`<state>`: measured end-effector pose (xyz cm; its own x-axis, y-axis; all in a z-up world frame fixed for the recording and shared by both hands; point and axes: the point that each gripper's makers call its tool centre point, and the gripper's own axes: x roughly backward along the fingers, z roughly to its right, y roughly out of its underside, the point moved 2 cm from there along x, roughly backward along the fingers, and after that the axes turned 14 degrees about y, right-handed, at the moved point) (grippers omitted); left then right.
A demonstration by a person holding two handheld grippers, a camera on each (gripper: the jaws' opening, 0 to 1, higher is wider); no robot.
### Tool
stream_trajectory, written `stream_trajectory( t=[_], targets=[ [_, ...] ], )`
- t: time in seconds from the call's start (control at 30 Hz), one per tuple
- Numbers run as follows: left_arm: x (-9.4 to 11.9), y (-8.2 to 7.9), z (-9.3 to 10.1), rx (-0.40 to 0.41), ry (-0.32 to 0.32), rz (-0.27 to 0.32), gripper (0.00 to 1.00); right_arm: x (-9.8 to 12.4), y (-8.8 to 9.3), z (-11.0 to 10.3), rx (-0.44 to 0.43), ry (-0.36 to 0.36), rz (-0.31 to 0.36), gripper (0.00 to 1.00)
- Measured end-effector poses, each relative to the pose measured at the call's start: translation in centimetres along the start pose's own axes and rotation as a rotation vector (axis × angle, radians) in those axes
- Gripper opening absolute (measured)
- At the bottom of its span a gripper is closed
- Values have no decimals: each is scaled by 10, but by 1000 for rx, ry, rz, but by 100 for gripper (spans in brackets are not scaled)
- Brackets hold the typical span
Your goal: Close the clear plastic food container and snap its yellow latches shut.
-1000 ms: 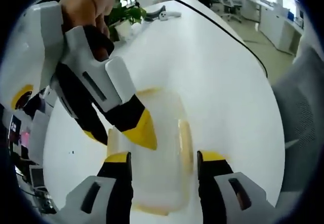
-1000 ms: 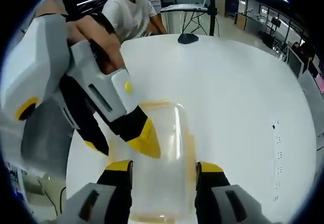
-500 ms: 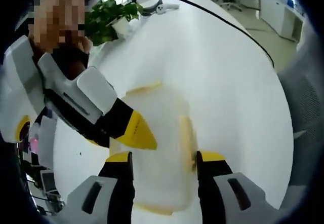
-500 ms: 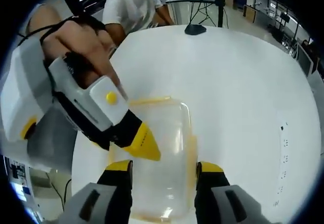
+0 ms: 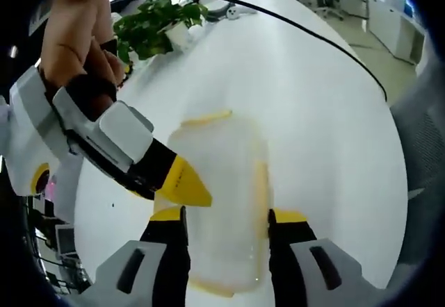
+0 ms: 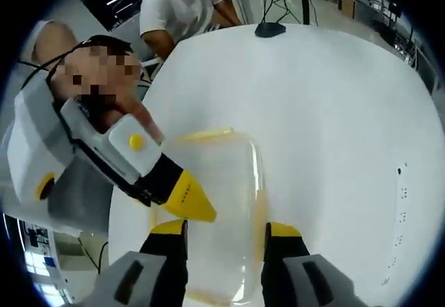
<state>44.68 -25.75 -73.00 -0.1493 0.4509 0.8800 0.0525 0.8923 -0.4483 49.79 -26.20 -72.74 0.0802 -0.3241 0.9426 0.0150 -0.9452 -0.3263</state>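
Observation:
The clear plastic container [image 5: 224,161] lies flat on the white table [image 5: 313,112], lid on top. One yellow latch [image 5: 206,119] sits at its far end and another [image 5: 260,185] along its right side. My left gripper [image 5: 227,217] is open, its yellow-tipped jaws framing the container's near end. My right gripper [image 5: 182,185] comes in from the left, its yellow tip at the container's left edge. In the right gripper view the container [image 6: 217,178] again lies between the open jaws of my right gripper [image 6: 224,227], while my left gripper [image 6: 182,199] points its tip at the left edge.
A potted plant [image 5: 156,26] and a black cable [image 5: 313,39] lie at the far end of the table. A person in a white shirt [image 6: 177,12] sits at the table's far side, near a black stand base [image 6: 268,29]. A grey chair [image 5: 424,126] stands beside the table.
Both hands have dropped to a flatter angle, so each gripper seen from the other lies lower, its tip still at the container's left edge. The container has not moved.

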Motion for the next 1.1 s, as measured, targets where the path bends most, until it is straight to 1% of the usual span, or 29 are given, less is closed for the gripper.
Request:
stream_trajectory(
  t=[0.07, 0.17, 0.47, 0.63, 0.77, 0.93, 1.1],
  targets=[
    [-1, -2, 0, -4, -3, -16, 41, 0, -1, 0, -1, 1, 2, 39],
    [-1, -2, -3, 0, 2, -19, 41, 2, -2, 0, -3, -3, 14, 39],
    [3, -4, 0, -6, 0, -24, 42, 2, -5, -2, -9, 0, 34, 40],
    [2, -5, 0, -7, -2, -25, 42, 3, -5, -2, -8, 5, 29, 40],
    [3, -5, 0, -13, -4, -27, 42, 3, -4, -1, -17, 1, 41, 40],
    [3, -6, 2, -17, -6, -32, 42, 3, -6, -3, -13, 1, 24, 41],
    [4, -6, 2, -18, -10, -37, 42, 4, -4, -2, -14, 13, 32, 41]
  ],
)
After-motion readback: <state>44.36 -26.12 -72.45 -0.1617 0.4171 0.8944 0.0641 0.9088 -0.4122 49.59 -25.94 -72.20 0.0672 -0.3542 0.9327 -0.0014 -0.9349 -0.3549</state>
